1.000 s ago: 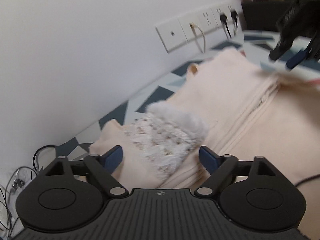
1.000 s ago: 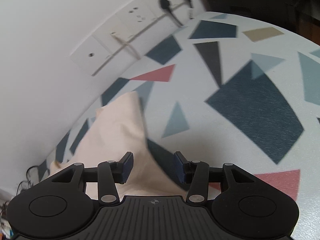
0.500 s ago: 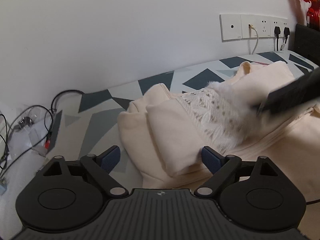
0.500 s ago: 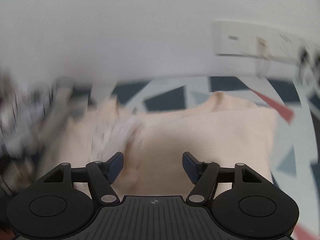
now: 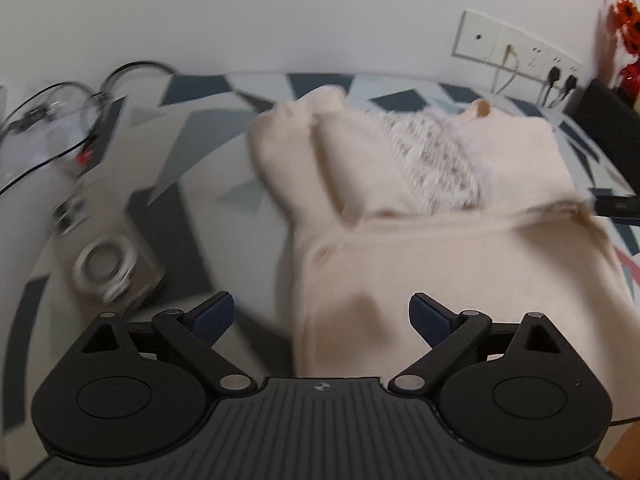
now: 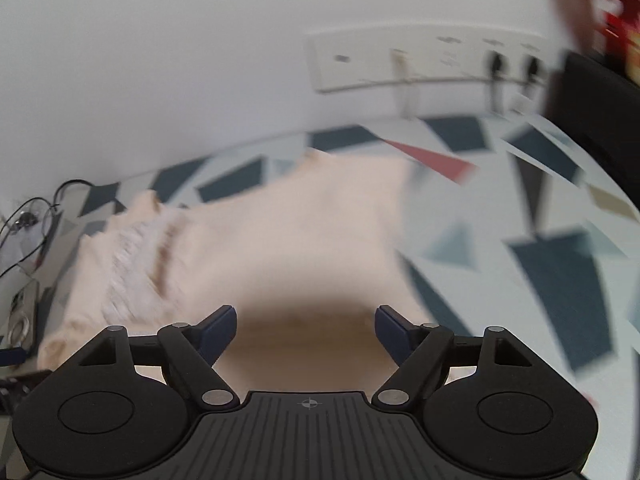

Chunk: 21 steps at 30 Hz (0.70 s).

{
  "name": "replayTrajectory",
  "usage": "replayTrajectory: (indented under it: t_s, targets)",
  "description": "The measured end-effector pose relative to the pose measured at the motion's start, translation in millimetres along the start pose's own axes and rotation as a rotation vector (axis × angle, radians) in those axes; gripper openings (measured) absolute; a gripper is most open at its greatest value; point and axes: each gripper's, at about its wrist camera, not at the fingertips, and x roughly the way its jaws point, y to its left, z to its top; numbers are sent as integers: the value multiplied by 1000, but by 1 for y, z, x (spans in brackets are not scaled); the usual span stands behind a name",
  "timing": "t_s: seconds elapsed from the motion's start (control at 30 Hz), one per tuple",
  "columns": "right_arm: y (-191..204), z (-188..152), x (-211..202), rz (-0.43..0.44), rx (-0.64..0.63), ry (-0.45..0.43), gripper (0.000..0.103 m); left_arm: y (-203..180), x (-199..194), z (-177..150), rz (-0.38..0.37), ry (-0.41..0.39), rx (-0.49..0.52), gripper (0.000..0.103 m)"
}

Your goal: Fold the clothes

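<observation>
One cream garment (image 5: pixel 460 248) lies partly folded on the patterned table (image 5: pixel 224 152), fur trim (image 5: pixel 432 160) up, near the wall. Judged step: between folds, both tongs clear. Left gripper (image 5: pixel 320 316) jaws wide, just been opening, nothing pinched. Right gripper (image 6: pixel 306 328) jaws also just been opening, over cloth, empty. Next: pick an edge, fold across. No containers I can identify; blurred round object (image 5: pixel 106 266) unclear.
</observation>
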Motion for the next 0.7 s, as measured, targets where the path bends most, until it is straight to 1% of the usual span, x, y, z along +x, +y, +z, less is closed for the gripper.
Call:
replayTrajectory:
  t_s: [0.13,0.23,0.3,0.4,0.47,0.5,0.57,0.63,0.7]
  targets:
    - [-50,-31,-41,-17,82,-18,74,-1,-26,-33,14,21,-103,96]
    - [-82,-57,-59,-22,123,0,74,-4,-40,-64,32,64,-169,96]
    - [-99,-72,-69,-31,122,22,74,-10,-48,-86,41,84,-176,96]
    - [-116,-96,-88,-23,98,24,74,-26,-57,-116,82,92,-135,96]
    - [-124,-114,-97,3,70,9,74,-41,-63,-132,128,61,-87,96]
    - [-126,-121,-100,4,54,9,74,-46,-66,-138,137,46,-78,96]
    - [-122,-134,-102,-21,6,35,73,-56,-68,-144,146,33,-72,96]
    - [-111,-144,-104,-43,-84,42,72,-67,-69,-146,195,17,-54,96]
    - [-96,-152,-103,-62,-194,54,72,-73,-67,-145,219,13,-75,97]
